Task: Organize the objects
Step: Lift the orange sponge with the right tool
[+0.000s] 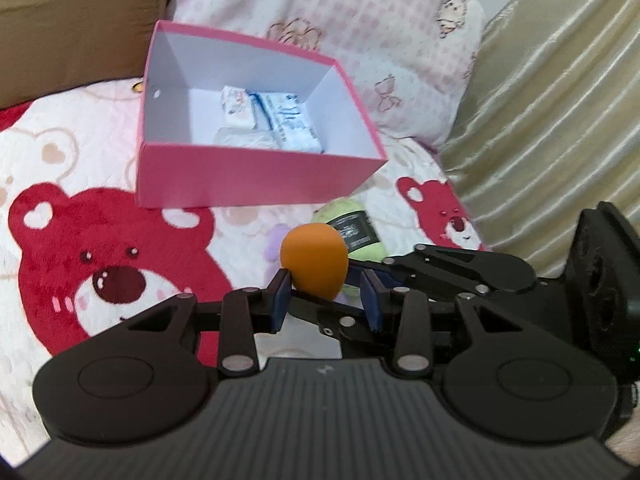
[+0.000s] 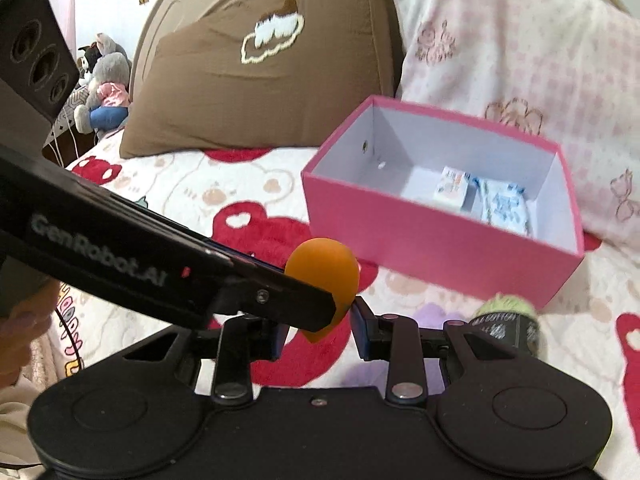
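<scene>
Left gripper clamped on orange egg-shaped object, lifted clear of bear-print bedspread. Right gripper pinching same object's lower end. Beyond it, open pink box holding tissue packs; green yarn ball just behind.

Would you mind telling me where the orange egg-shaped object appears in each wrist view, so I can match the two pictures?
Left wrist view: the orange egg-shaped object sits low centre, between the blue pads, in front of the pink box.
Right wrist view: it is at centre, partly covered by the other gripper's black finger, left of the box.
Shared landmark: the pink box, and the green yarn ball beside it.
</scene>
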A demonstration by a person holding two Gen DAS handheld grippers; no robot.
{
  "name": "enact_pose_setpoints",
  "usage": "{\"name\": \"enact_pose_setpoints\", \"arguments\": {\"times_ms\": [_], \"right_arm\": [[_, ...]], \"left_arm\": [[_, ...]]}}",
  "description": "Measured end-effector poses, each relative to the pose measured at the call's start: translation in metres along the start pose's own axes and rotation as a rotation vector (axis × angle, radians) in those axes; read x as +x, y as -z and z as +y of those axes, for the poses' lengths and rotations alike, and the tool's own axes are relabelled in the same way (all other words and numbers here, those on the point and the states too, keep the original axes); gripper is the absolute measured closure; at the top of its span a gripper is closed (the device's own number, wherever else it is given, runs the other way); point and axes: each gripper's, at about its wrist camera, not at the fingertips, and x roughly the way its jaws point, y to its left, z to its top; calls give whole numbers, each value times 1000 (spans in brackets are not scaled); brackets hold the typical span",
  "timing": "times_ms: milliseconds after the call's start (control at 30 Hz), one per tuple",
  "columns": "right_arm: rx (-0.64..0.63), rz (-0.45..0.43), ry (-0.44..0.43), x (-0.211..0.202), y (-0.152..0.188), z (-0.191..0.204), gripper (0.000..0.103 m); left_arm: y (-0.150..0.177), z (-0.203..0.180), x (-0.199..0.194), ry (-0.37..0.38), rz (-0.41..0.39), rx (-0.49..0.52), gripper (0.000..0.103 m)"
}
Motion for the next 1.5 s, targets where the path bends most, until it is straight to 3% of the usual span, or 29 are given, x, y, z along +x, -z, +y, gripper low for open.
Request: {"name": "enact_pose_setpoints", "arguments": {"times_ms": [200,533,700,933,1200,1500], "right_arm": [[98,31,-24,-13,-19,-13,66],[11,18,34,-27,-40,-15,67],[0,-5,-9,-18,-46,-22,68],[75,89,-104,23,-14,-43,63],[50,213,-156,70,18,-37,50],[-17,252,-150,102,37,-28,45]], "left_arm": [[-14,-16,-11,22,-9,15,67],[-36,-22,-17,54,-29,12,67],[-43,-9,-9,63,-25,-24,67],[-21,39,23,-80,50,-89,67],[12,76,58,-90,150,-177,63],[31,84,85,-92,203,-183,58]]}}
